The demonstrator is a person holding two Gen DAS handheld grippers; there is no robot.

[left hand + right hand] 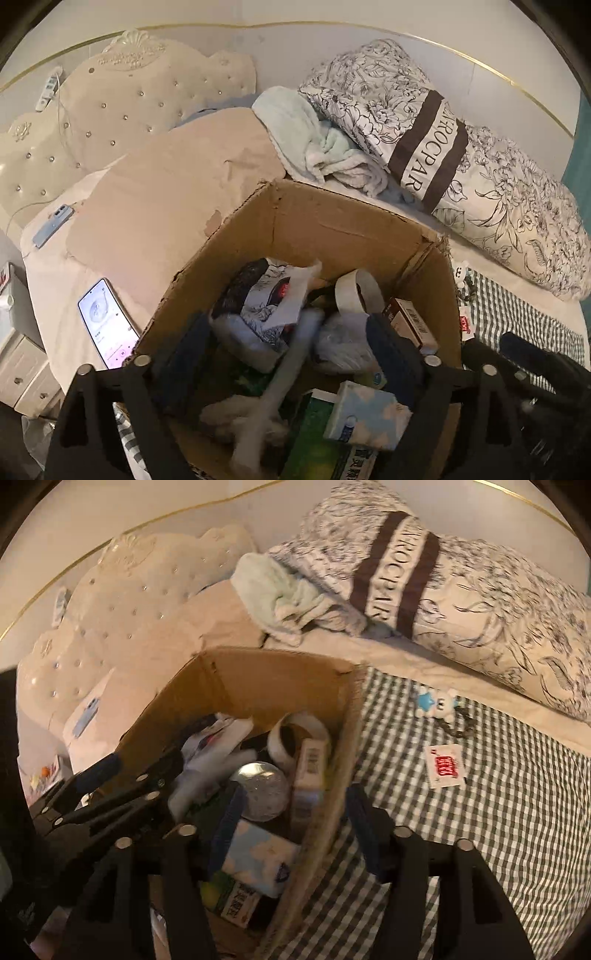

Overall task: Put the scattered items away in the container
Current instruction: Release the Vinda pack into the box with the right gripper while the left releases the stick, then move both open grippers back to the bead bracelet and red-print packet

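An open cardboard box (pixel 332 225) stands on the bed, holding several items: a tape roll (pixel 356 288), a blue tissue pack (pixel 365 413), a green carton (pixel 317 443), bags and a small box. My left gripper (pixel 291 354) is open over the box with a blurred pale stick-like thing (pixel 284 376) between its fingers, not clamped. My right gripper (pixel 295 823) is open, straddling the box's right wall (pixel 325 812). On the checked sheet lie a blue-and-white keychain toy (pixel 439 703) and a small white card with a red print (pixel 445 767). The left gripper also shows in the right wrist view (pixel 110 786).
A lit phone (pixel 107 325) and a blue phone on a cable (pixel 53 225) lie left of the box. A floral pillow (pixel 461 166), mint towel (pixel 314 136) and tufted headboard (pixel 122 99) are behind. A nightstand (pixel 22 373) is at the left.
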